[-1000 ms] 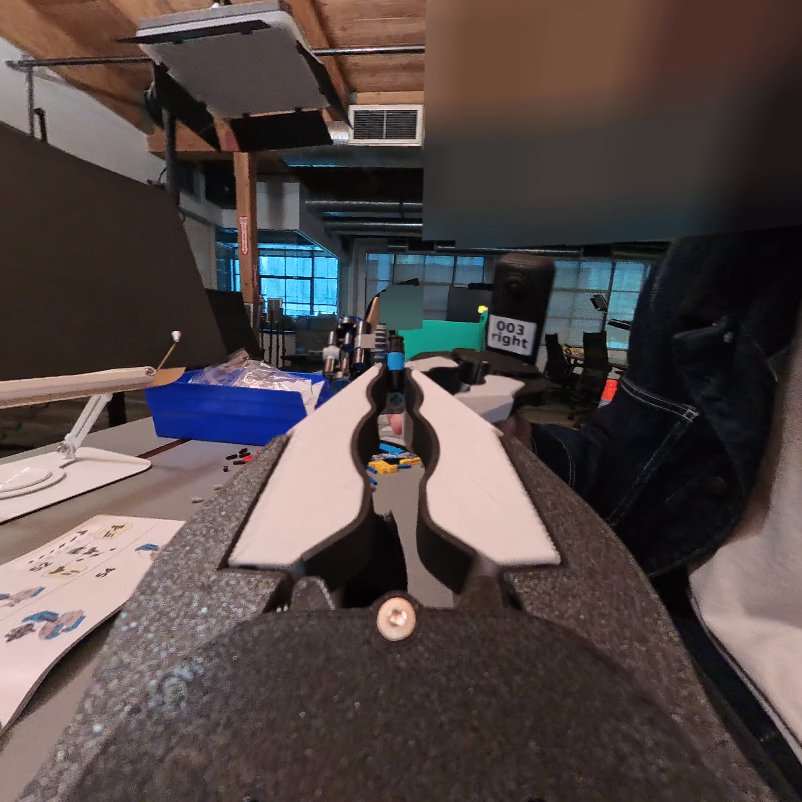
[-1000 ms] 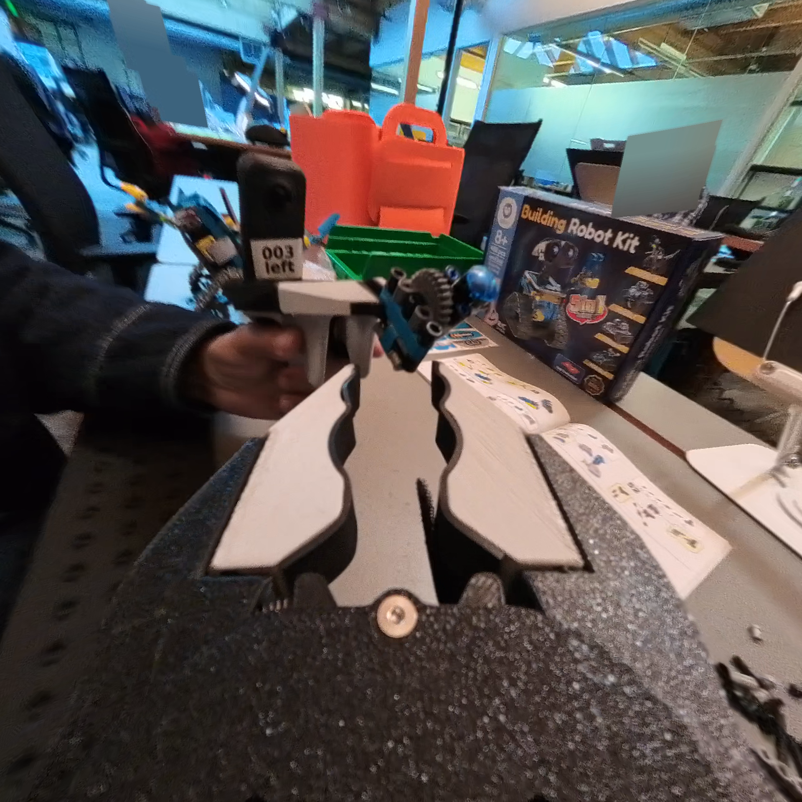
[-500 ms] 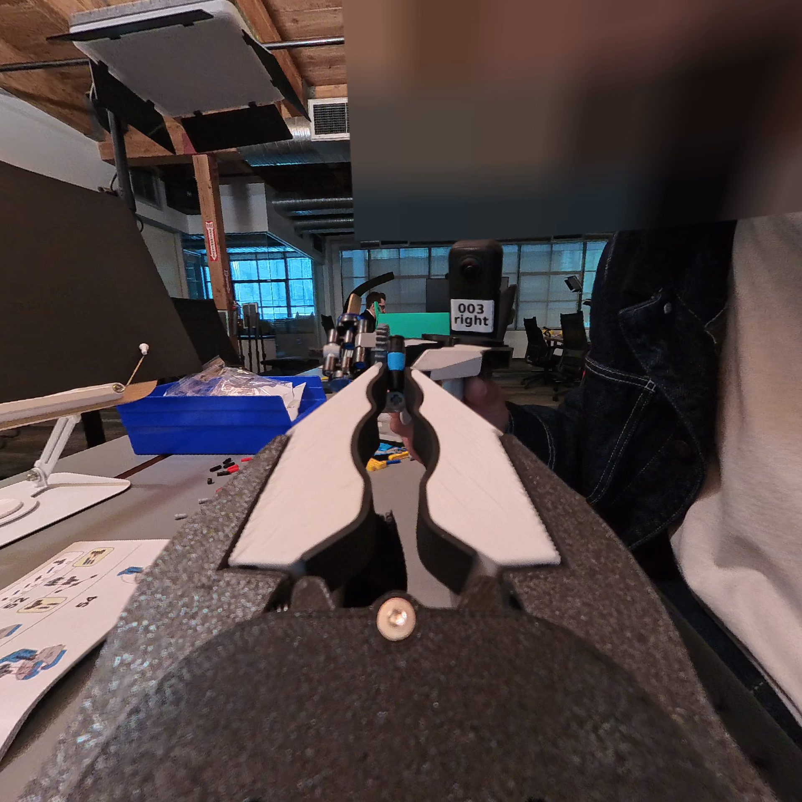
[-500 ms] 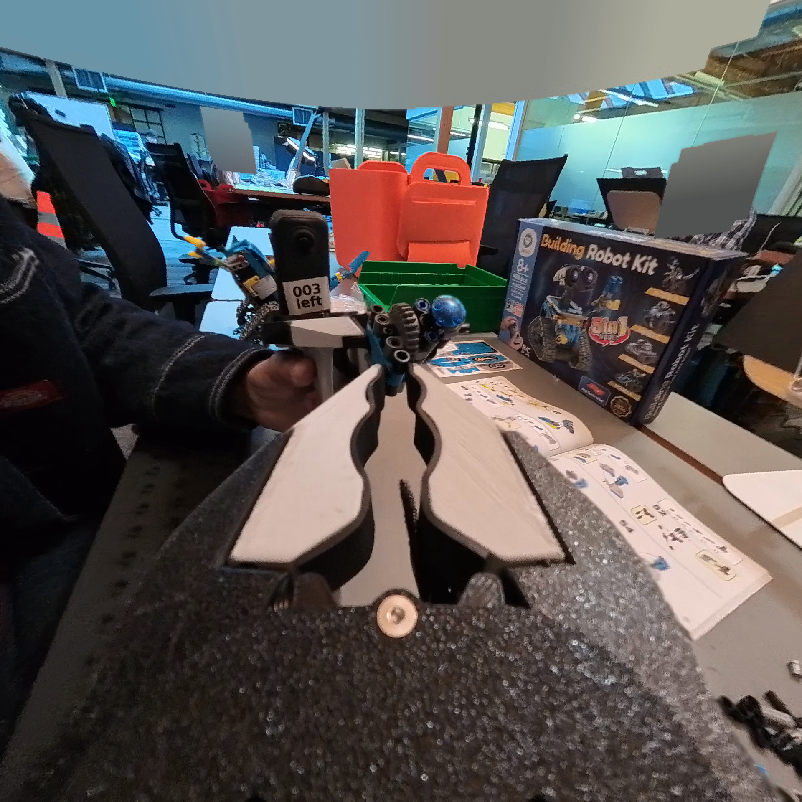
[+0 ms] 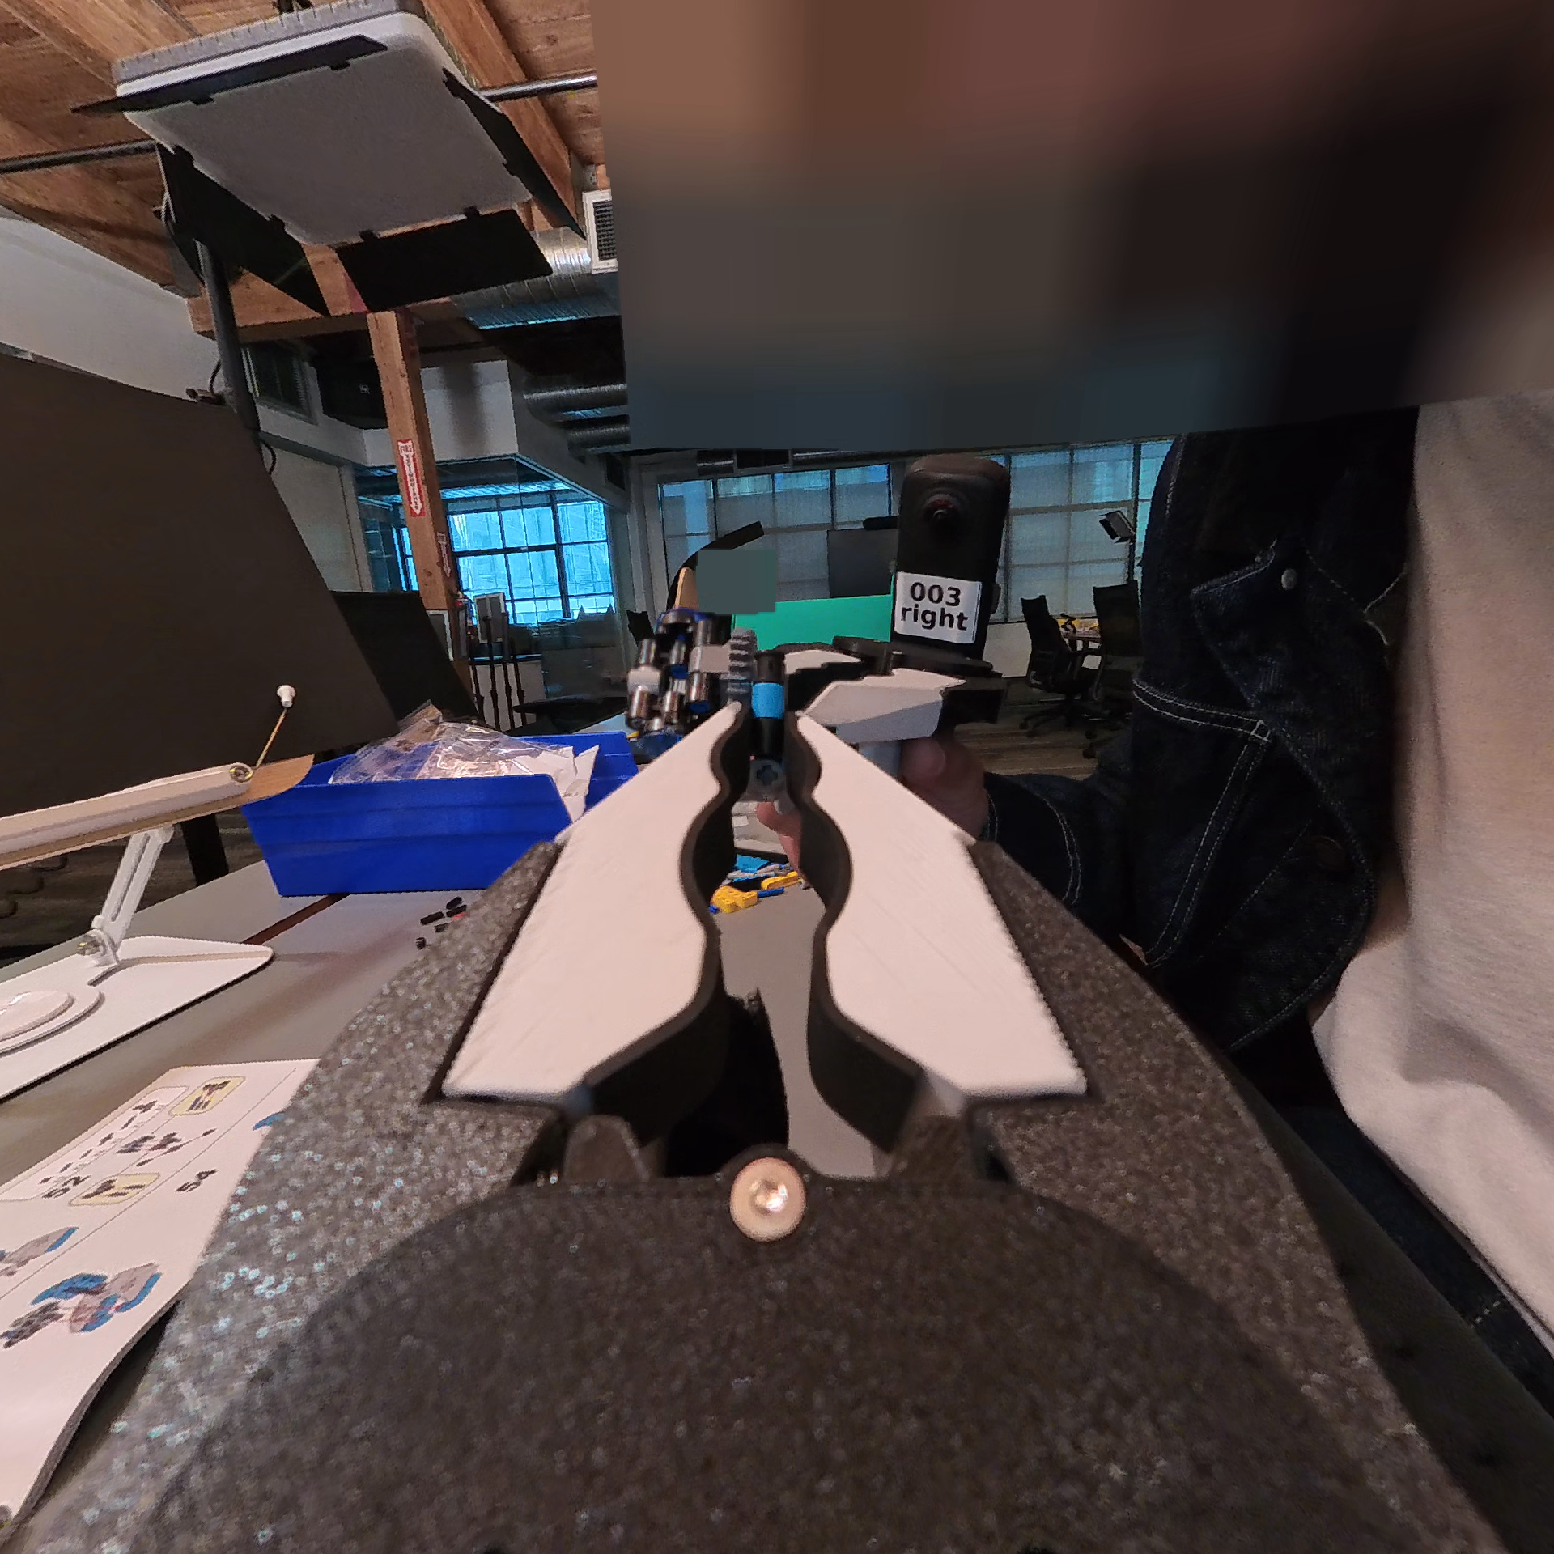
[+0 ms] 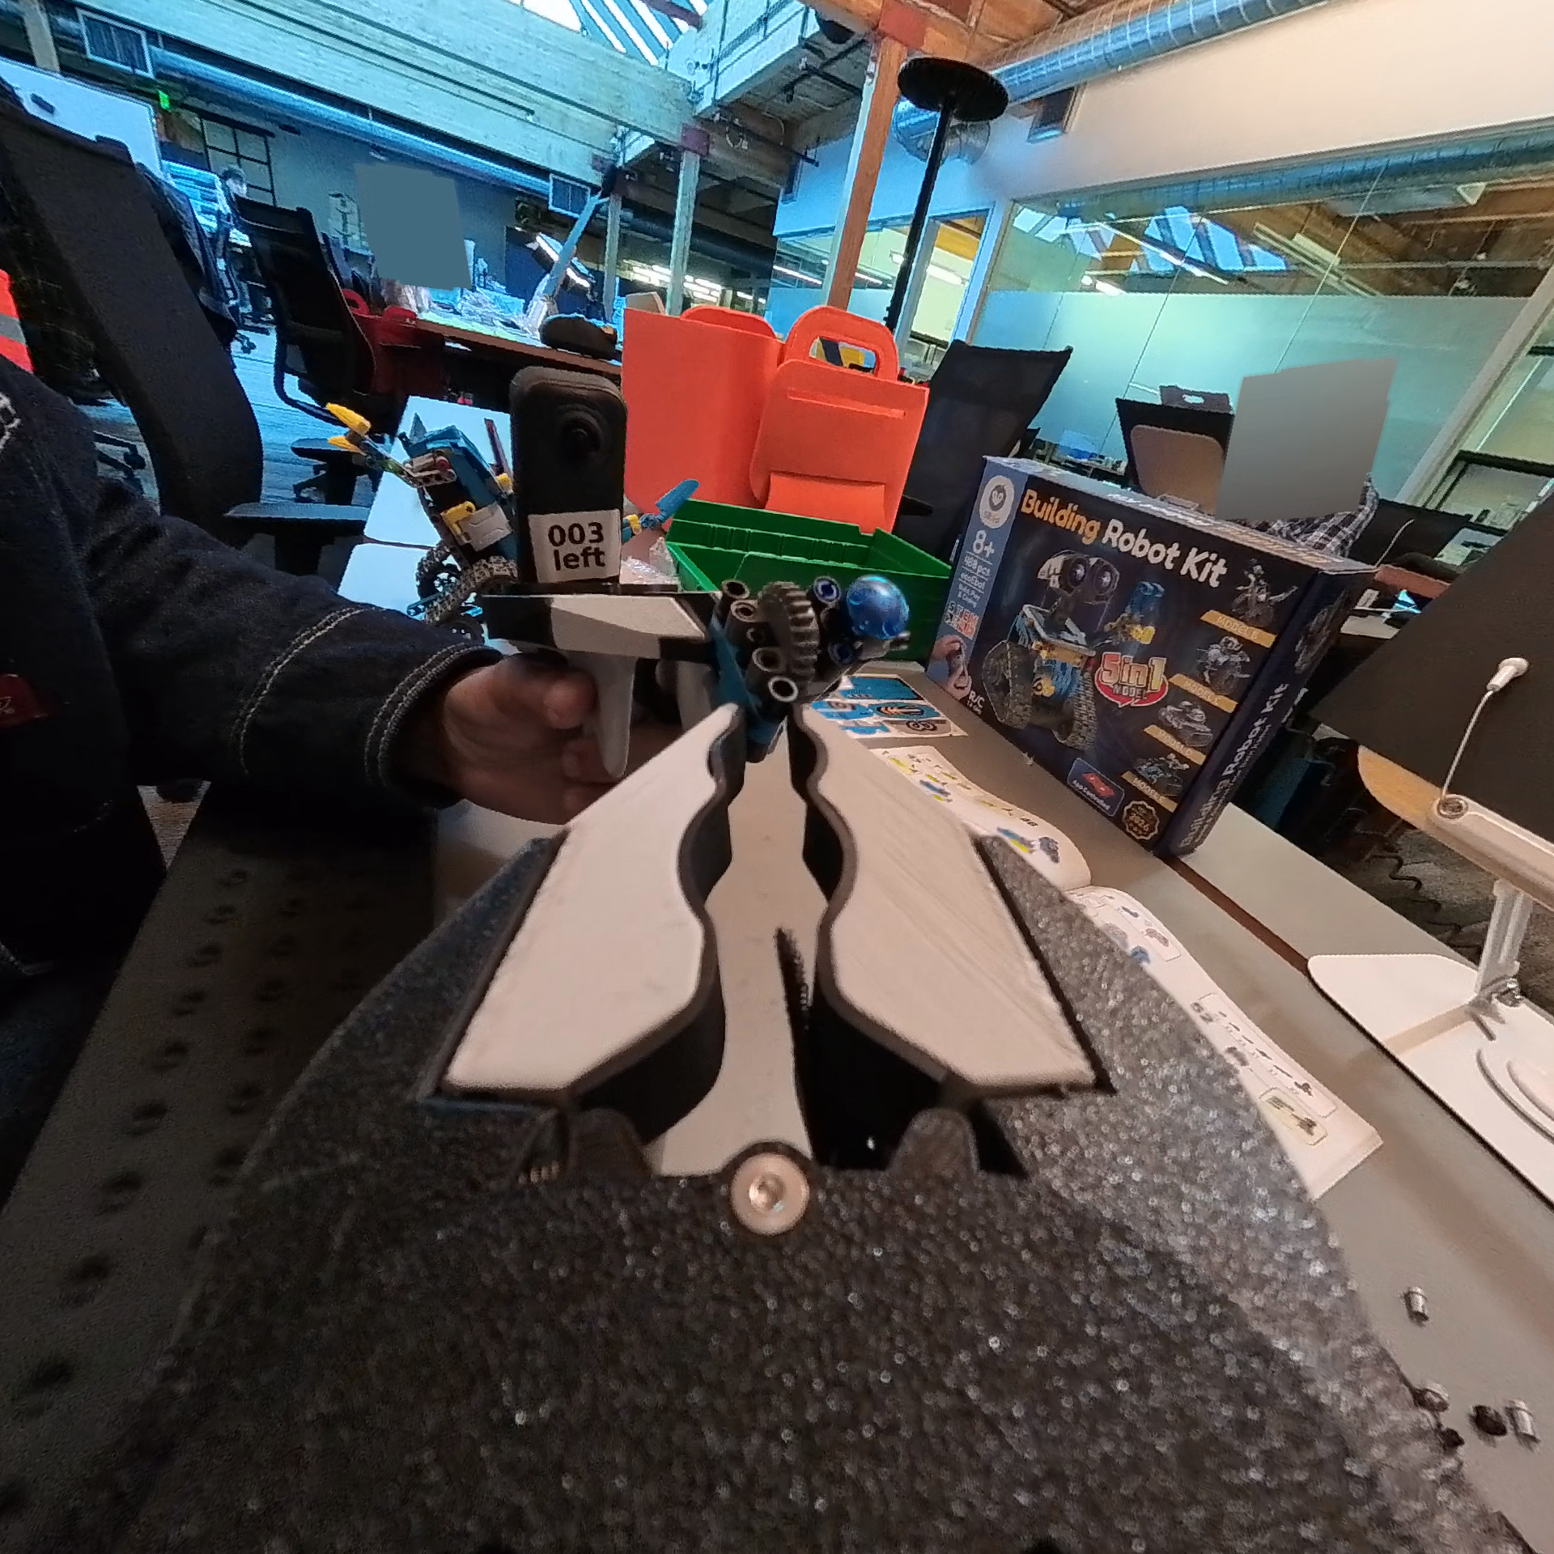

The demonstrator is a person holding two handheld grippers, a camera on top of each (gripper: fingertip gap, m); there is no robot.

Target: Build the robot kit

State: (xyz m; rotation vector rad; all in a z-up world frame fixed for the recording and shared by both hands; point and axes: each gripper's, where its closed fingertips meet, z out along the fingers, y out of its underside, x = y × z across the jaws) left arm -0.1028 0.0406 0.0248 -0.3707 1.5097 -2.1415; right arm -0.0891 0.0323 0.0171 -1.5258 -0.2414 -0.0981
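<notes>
Left wrist view: you hold both grippers raised above the grey table (image 5: 319, 942), tips meeting head-on. Your left gripper (image 5: 763, 732) is clamped on the small black-and-blue brick assembly (image 5: 761, 715), which stays off the table. Right wrist view: your right gripper (image 6: 769, 730) pinches that assembly's lower blue beam, its gear and blue ball above the tips.

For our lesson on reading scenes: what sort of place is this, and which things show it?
Probably an open-plan office or workshop with a toy-building bench: office chairs and glass partitions behind, and a robot kit box, instruction sheets and a green parts bin on the table.
</notes>
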